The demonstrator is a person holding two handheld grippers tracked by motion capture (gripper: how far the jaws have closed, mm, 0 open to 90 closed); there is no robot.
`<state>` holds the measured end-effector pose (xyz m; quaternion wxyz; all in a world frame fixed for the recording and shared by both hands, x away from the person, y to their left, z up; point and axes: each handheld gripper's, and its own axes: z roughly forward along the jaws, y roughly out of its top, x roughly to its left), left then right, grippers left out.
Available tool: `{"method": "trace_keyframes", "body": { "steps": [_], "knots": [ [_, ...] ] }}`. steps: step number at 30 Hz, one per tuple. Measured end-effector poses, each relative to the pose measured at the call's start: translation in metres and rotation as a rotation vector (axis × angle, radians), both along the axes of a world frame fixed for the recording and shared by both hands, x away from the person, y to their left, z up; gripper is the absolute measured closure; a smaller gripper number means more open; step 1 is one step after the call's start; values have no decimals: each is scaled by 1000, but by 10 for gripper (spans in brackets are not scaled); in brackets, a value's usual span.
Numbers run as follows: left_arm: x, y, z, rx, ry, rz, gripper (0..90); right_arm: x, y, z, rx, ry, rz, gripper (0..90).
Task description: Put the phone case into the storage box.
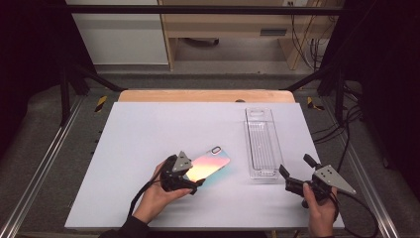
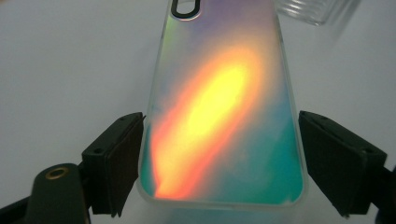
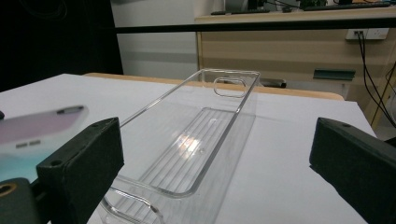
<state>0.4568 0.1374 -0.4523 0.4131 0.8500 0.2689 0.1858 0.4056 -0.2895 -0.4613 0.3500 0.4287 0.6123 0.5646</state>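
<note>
1. Black left claw [image 1: 190, 179], in my left hand [image 1: 156, 196]: jaws closed on the phone case [image 1: 210, 165], one pad on each long edge near its bottom end.
2. Case is shiny w/ orange-yellow glare over teal; camera hole points away from me, toward the far right. It sits at the near-middle of the white table [image 1: 143, 134]. Can't tell if it's lifted or resting.
3. Clear plastic tray [image 1: 262, 144] just right of the case, lengthwise, open side up, ribbed floor, w/ a cut-out handle at its far end. Not touching the case.
4. Right claw [image 1: 296, 173], near-right of the table: jaws wide open, nothing between the pads, pointed at the tray's near end & just short of it.
</note>
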Motion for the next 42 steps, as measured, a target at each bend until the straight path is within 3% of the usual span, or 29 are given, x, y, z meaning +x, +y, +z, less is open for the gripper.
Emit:
{"method": "trace_keyframes", "body": {
  "steps": [1,2,5,7,9,10,12,14,16,17,18,19,20,29,36,42],
  "knots": [
    [0,0,0,0,0,0,166,0,0,0,0,0,0,32],
    [-1,6,2,-14,-25,22,166,-1,0,1,-5,-5,0,32],
    [-4,23,7,-96,-84,76,166,-7,3,3,-8,-8,8,26],
    [-6,31,7,-127,-118,100,166,-7,11,10,-24,-10,10,11],
    [-9,36,8,-125,-149,111,166,-7,14,14,-27,-8,0,14],
    [-10,38,8,-151,-152,115,166,-7,19,19,-20,-2,0,15],
    [-13,40,7,-157,-176,126,166,-7,34,30,7,8,44,25],
    [-16,41,6,-151,-197,129,166,-6,40,32,1,19,55,29],
    [-19,42,7,-163,-212,126,166,-3,62,40,11,65,103,41],
    [-19,42,7,-163,-212,126,166,-3,62,40,11,65,103,41],
    [-21,42,7,-161,-218,124,166,-1,78,46,-8,84,137,44],
    [-22,42,7,-164,-224,126,166,-1,78,46,-8,84,137,44],
    [-22,43,9,-175,-228,125,166,3,92,53,-11,110,170,52],
    [-22,48,11,-208,-241,131,166,28,138,68,8,203,274,63],
    [-25,46,12,-224,-258,124,166,40,156,71,37,252,306,86],
    [-26,46,13,-230,-265,123,166,45,162,72,45,267,331,94]
  ]
}}
